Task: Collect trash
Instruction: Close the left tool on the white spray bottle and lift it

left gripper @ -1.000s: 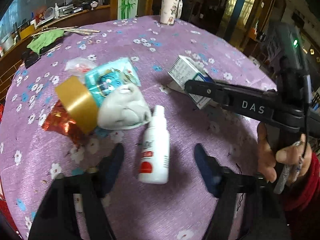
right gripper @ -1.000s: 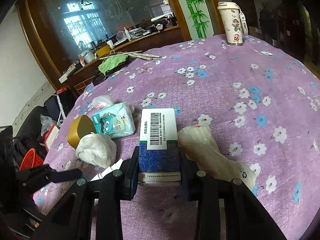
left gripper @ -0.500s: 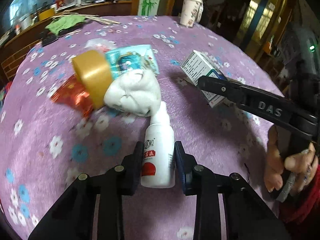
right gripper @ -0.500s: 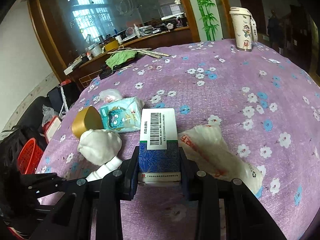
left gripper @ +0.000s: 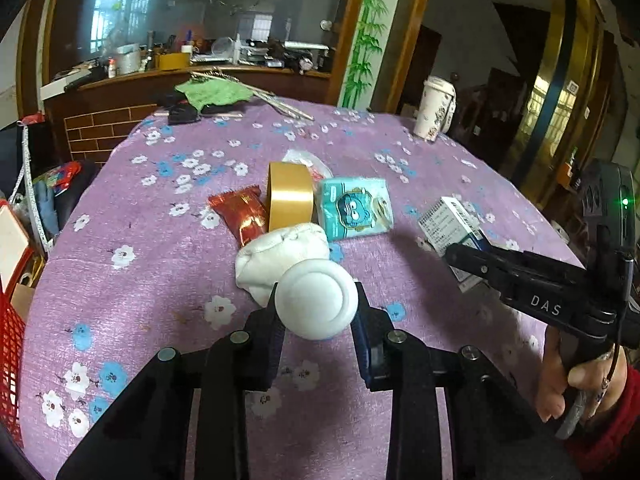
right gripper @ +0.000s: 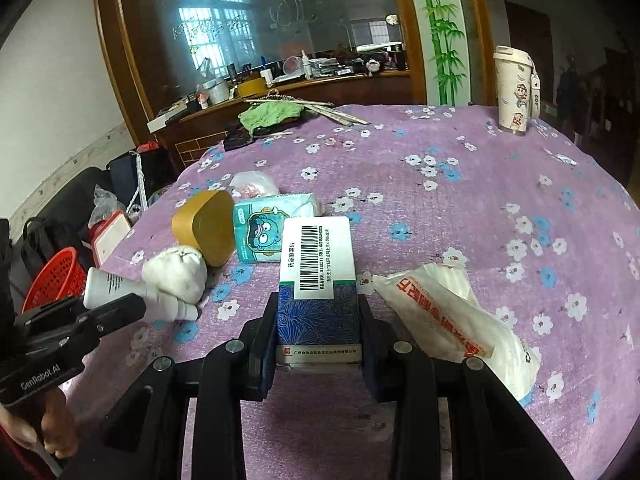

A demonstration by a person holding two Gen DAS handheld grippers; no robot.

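Note:
My left gripper [left gripper: 318, 322] is shut on a white plastic bottle [left gripper: 318, 304], lifted off the purple flowered tablecloth [left gripper: 160, 280] with its end toward the camera; the bottle also shows in the right wrist view [right gripper: 132, 292]. My right gripper [right gripper: 318, 334] is shut on a blue and white medicine box [right gripper: 318, 276], which also shows at the right of the left wrist view [left gripper: 448, 226]. On the cloth lie a white crumpled wad [left gripper: 280, 252], a gold tape roll [left gripper: 289, 196], a red wrapper [left gripper: 240, 216], a teal tissue pack [left gripper: 354, 208] and a white plastic bag [right gripper: 452, 312].
A white printed cup [right gripper: 514, 92] stands at the table's far right. A green cloth [right gripper: 272, 114] and sticks lie at the far edge. A red basket [right gripper: 54, 276] sits on the floor to the left, beside bags. A wooden counter runs behind the table.
My left gripper closed on the white bottle and lifted and tilted it up off the cloth. My right gripper kept its hold on the medicine box.

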